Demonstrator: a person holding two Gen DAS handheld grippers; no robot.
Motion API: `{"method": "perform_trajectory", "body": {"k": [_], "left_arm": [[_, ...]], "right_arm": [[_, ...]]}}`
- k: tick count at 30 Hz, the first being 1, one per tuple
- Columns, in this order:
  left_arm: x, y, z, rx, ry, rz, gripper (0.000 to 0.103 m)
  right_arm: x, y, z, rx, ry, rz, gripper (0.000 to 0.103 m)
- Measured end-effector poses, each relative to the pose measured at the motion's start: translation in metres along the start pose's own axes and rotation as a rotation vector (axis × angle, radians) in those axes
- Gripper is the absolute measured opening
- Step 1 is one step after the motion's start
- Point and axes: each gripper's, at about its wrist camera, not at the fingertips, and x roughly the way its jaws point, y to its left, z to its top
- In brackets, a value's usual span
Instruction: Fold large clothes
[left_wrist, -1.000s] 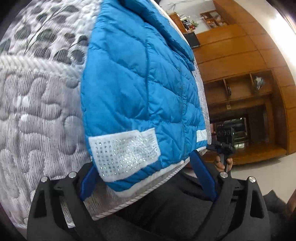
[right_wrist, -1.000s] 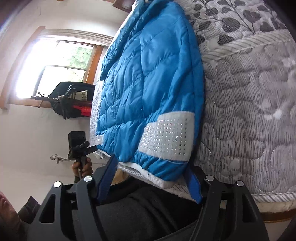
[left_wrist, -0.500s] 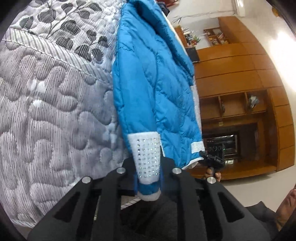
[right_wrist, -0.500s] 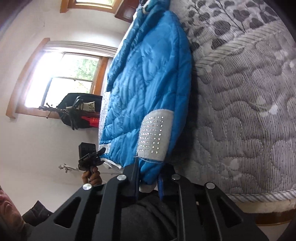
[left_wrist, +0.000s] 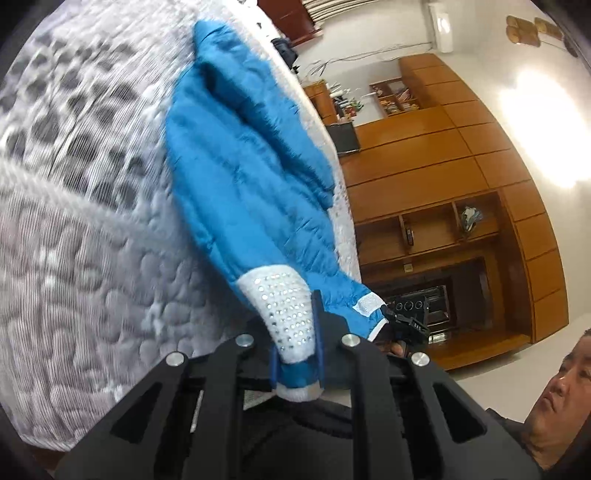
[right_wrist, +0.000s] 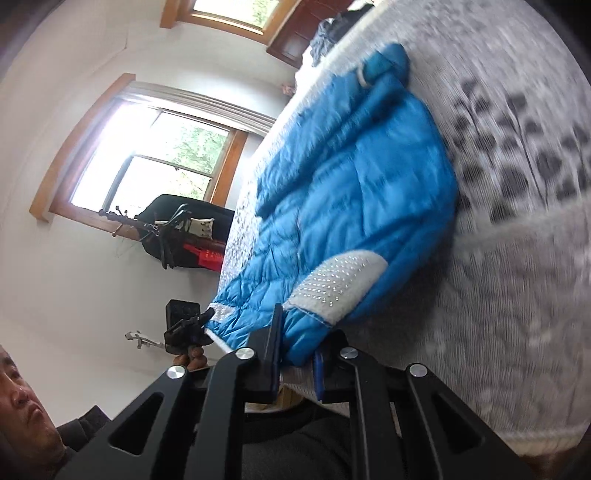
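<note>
On mattress (left_wrist: 74, 280), blue jacket (left_wrist: 236, 173), writing seemingly unreadable

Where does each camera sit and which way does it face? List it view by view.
Left wrist: on the left claw, looking along the blue jacket toward wooden shelving; the other claw shows.
Right wrist: on the right claw, looking along the jacket toward a window; the opposite claw shows.
Shared: jacket, mattress, each claw shut on a hem corner.

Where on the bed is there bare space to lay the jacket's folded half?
Bare quilted mattress lies beside the blue jacket, and on its other side too. It is crowded at the hem, where left gripper and right gripper clamp corners.
</note>
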Motion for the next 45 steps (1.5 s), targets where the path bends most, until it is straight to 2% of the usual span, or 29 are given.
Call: {"method": "perform_trajectory", "body": {"k": [7,16,30,35,38,39,40,41,42,43,45], "left_arm": [[-0.003,-0.012,0.043,-0.006,-0.035,-0.061,0.012],[0.030,-0.019,0.129,-0.007,-0.010,-0.010,0.013],[0.096,0.031,0.239,-0.162,0.051,0.071,0.015],[0.109,0.061,0.257,-0.249,0.070,0.029,0.019],[0.106,0.064,0.259,-0.261,0.071,-0.003,0.024],[0.102,0.061,0.259,-0.248,0.065,-0.012,0.029],[0.098,0.056,0.258,-0.231,0.055,-0.025,0.042],[0.092,0.050,0.258,-0.204,0.040,-0.032,0.052],[0.087,0.044,0.258,-0.178,0.024,-0.030,0.071],[0.079,0.035,0.256,-0.143,0.000,-0.030,0.083],[0.070,0.024,0.256,-0.088,-0.015,-0.007,0.084]], "right_arm": [[0.001,0.025,0.052,-0.063,-0.043,-0.029,0.013],[0.027,0.028,0.130,-0.064,-0.065,-0.061,0.013],[0.097,-0.041,0.244,0.079,-0.010,-0.196,0.015],[0.114,-0.072,0.267,0.155,0.022,-0.161,0.020],[0.116,-0.078,0.271,0.178,0.049,-0.116,0.028],[0.115,-0.077,0.272,0.181,0.057,-0.096,0.039],[0.112,-0.073,0.273,0.171,0.061,-0.071,0.057],[0.107,-0.067,0.274,0.149,0.052,-0.058,0.064],[0.103,-0.062,0.275,0.131,0.046,-0.054,0.072],[0.098,-0.055,0.276,0.111,0.043,-0.046,0.073],[0.088,-0.045,0.277,0.084,0.035,-0.034,0.073]]}}
